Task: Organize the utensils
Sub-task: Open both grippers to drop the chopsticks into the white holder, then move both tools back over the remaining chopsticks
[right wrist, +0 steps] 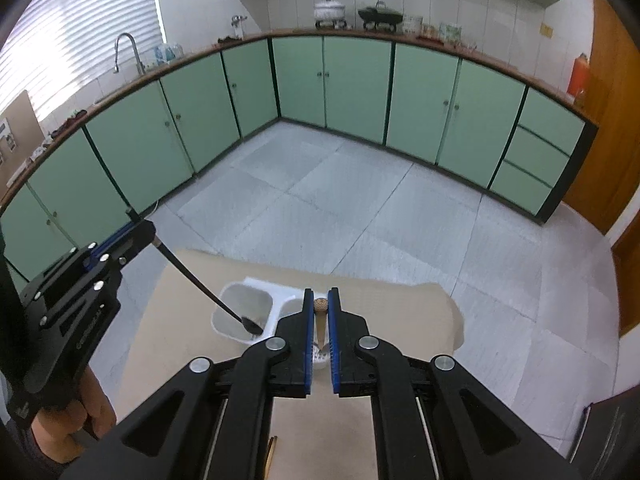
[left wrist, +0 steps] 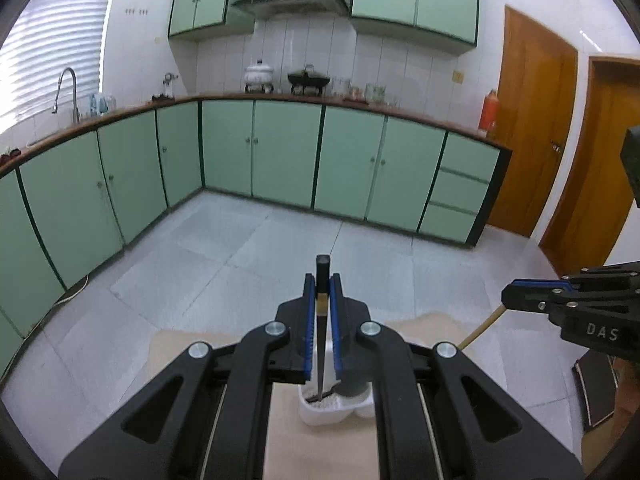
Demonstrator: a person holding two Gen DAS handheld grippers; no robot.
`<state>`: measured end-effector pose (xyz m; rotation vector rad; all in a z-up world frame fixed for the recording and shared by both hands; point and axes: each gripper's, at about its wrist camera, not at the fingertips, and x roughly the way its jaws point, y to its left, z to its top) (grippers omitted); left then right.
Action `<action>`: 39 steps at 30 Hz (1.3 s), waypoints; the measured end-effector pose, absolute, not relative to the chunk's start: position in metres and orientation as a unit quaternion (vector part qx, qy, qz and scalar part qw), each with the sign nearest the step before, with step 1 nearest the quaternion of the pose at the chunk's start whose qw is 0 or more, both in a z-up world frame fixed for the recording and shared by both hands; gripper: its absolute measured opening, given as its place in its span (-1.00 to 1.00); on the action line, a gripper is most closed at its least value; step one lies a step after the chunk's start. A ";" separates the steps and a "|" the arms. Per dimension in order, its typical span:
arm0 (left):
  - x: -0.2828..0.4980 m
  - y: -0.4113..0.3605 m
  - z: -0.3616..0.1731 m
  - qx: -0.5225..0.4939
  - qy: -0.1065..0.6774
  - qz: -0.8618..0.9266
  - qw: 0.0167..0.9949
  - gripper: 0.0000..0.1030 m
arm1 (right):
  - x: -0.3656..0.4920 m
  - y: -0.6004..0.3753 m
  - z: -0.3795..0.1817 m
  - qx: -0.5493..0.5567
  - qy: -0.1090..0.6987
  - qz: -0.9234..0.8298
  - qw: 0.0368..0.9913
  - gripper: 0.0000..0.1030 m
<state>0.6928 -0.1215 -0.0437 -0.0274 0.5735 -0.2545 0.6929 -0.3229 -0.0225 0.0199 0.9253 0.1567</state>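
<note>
Clamping a black-handled spoon (left wrist: pixel 322 280) by its handle, your left tongs (left wrist: pixel 322 292) were clenched on it, and its bowl end hung at the mouth of the left compartment of the white utensil holder (right wrist: pixel 256 300). Your right tongs (right wrist: pixel 320 308) were likewise clenched, on a wooden-handled utensil (right wrist: pixel 321 305) whose lower end pointed down toward the holder's right compartment; what kind of utensil it was could not be told. The holder stood on the table (right wrist: pixel 384 312), which was covered in brown sheeting, near its far edge, with the tiled kitchen floor (right wrist: pixel 360 200) and green cabinets (right wrist: pixel 352 80) beyond.

The step in hand appeared to be insertion, both utensils poised at their compartments. The next move called for lowering each utensil until it was seated in its compartment, then releasing the tongs without tipping the light holder.
</note>
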 end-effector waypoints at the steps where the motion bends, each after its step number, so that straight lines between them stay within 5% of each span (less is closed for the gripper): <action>1: 0.692 -0.119 -0.048 -0.011 0.284 -0.125 0.951 -0.86 | 0.692 -0.323 -0.025 0.010 0.447 0.074 0.891 -0.79; 5: 0.678 -0.111 -0.049 -0.005 0.280 -0.127 0.951 -0.52 | 0.680 -0.329 -0.027 0.016 0.443 0.079 0.893 -0.79; 9: 0.651 -0.095 -0.036 -0.004 0.267 -0.133 0.954 -0.49 | 0.647 -0.339 -0.015 0.026 0.423 0.091 0.901 -0.79; 15: 0.582 -0.067 -0.029 0.002 0.244 -0.136 0.960 -0.06 | 0.563 -0.341 -0.017 0.039 0.379 0.121 0.916 -0.75; 23: 0.453 -0.042 -0.110 0.020 0.257 -0.142 0.956 0.26 | 0.400 -0.304 -0.146 0.004 0.356 0.108 0.928 -0.70; 29: 0.385 -0.031 -0.199 -0.013 0.323 -0.137 0.936 0.31 | 0.327 -0.268 -0.239 0.011 0.402 0.110 0.909 -0.70; 39: 0.351 -0.025 -0.251 -0.037 0.354 -0.122 0.927 0.34 | 0.316 -0.240 -0.264 -0.016 0.397 0.122 0.909 -0.65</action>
